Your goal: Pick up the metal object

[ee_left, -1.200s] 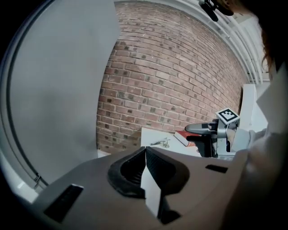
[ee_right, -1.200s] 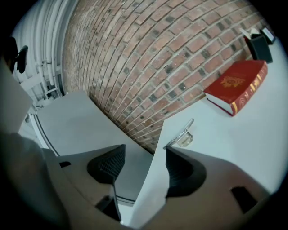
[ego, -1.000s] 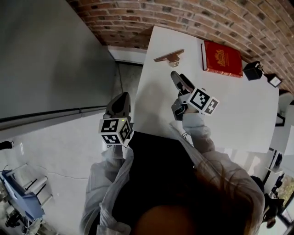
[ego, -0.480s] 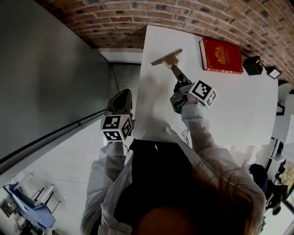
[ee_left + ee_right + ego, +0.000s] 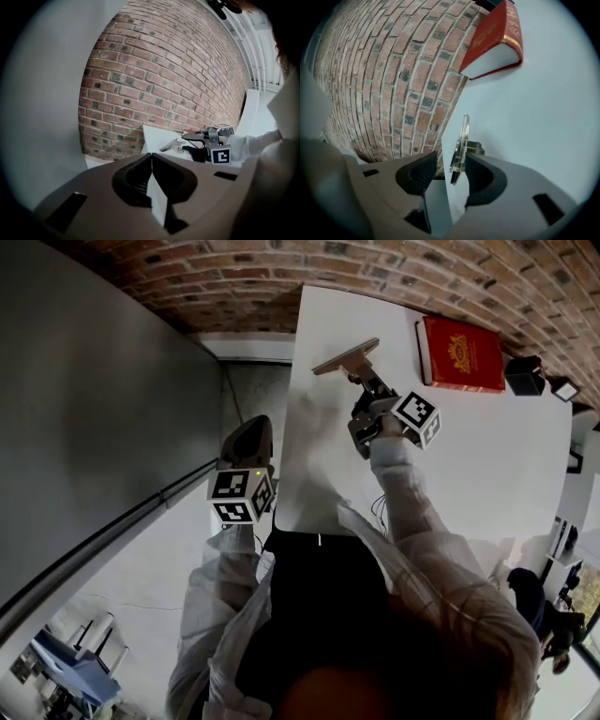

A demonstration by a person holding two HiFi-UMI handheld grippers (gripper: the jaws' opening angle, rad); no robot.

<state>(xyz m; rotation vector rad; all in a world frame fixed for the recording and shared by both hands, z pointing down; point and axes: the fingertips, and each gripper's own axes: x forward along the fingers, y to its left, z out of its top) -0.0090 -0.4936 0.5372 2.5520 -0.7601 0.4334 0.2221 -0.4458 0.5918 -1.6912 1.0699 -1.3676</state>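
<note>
The metal object (image 5: 345, 357), a flat plate on a small stand, rests on the white table (image 5: 487, 456) near its far left edge. My right gripper (image 5: 363, 381) reaches it. In the right gripper view the plate (image 5: 461, 143) stands edge-on between the jaws of the right gripper (image 5: 451, 159), close against the right pad, with a gap to the left one. These jaws have just been closing with the plate between them. My left gripper (image 5: 250, 426) hangs beside the table's left edge, shut and empty (image 5: 151, 157); from it I see the metal object (image 5: 171, 146).
A red book (image 5: 459, 354) lies at the table's far edge, to the right of the metal object, and shows above it in the right gripper view (image 5: 492, 37). Small black items (image 5: 523, 379) sit at the far right corner. A brick wall runs behind the table.
My right gripper has moved forward and down to the metal object, rolled, and narrowed its jaws around the plate. The left gripper has drifted a little.
</note>
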